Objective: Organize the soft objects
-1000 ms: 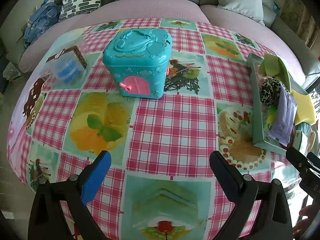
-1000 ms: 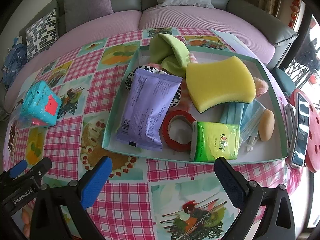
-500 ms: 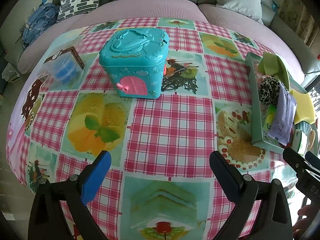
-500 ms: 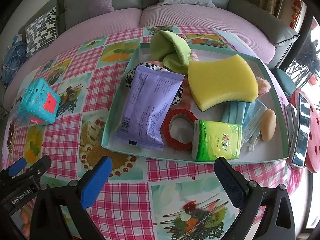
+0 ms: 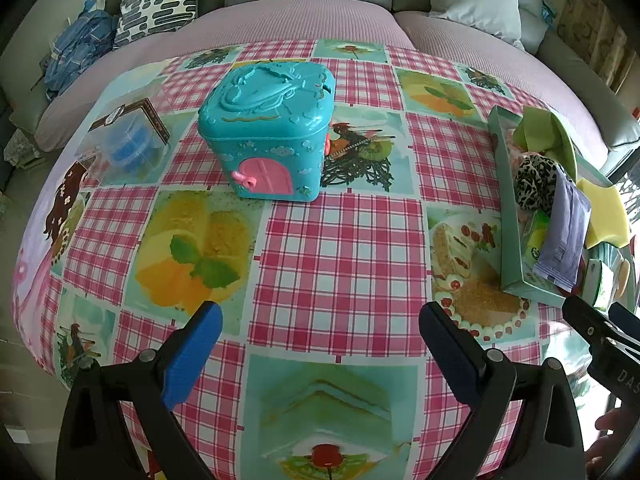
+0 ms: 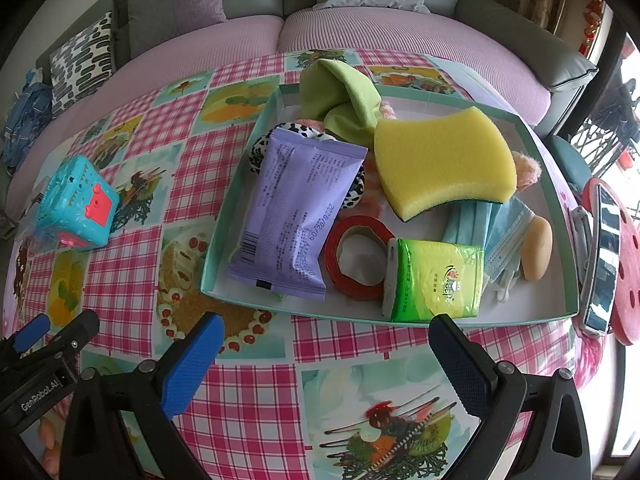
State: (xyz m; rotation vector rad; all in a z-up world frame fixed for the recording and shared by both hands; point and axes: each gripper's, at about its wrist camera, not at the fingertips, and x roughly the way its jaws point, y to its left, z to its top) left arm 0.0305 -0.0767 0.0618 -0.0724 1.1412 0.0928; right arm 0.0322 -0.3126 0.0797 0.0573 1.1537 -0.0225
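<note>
**Both grippers spread above the table, tray of soft things ahead**

The left gripper point(image 5: 320, 332) hangs with fingers wide apart, holding nothing, over the checked tablecloth point(image 5: 340, 248). The right gripper point(image 6: 326, 344) is likewise spread and empty, just short of the tray's point(image 6: 224, 248) near rim. Along that rim lie a green tissue pack point(image 6: 432, 280), a red ring point(image 6: 356, 258) and a purple packet point(image 6: 296, 212). Behind them, a yellow sponge point(image 6: 444, 160) lies mid-tray; a green cloth point(image 6: 340, 100) fills the far-left corner. A teal toy box point(image 5: 268, 132) stands toward the table's far edge.

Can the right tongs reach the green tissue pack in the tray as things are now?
Probably yes. The right tongs are open and empty, and the green tissue pack lies at the near edge of the tray with nothing on top. Only the low tray wall stands between them.
</note>
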